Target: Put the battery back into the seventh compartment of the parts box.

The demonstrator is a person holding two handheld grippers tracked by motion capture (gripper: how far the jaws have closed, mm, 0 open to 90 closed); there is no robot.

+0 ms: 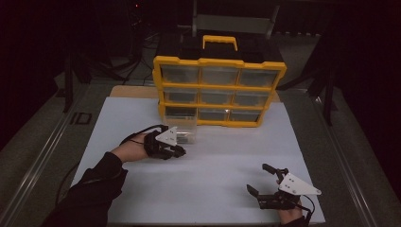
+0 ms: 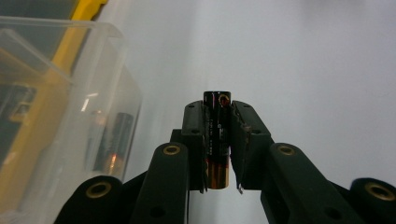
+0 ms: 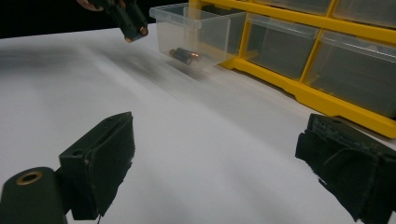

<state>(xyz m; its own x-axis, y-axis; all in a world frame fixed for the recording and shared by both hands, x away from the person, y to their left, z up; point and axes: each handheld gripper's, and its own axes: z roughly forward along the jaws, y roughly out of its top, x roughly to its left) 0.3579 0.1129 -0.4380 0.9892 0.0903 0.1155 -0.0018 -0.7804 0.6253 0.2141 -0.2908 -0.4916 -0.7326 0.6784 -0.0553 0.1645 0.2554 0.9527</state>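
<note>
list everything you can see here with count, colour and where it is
organiser cabinet: one, yellow frame with black top and yellow handle, far middle of the table, nine clear drawers
pulled-out drawer: one, clear plastic, bottom left slot of the cabinet, drawn out over the white surface
battery in the jaws: one, black with copper end, clamped between the left gripper's pads
battery in the drawer: at least one, black and copper, lying on the drawer floor
table surface: one, white, under everything
left gripper: one, black with grey plate, just in front of the pulled-out drawer, shut on the battery
right gripper: one, black with grey plate, near right of the table, jaws open and empty
left hand: one, dark sleeve, comes in from the lower left
</note>
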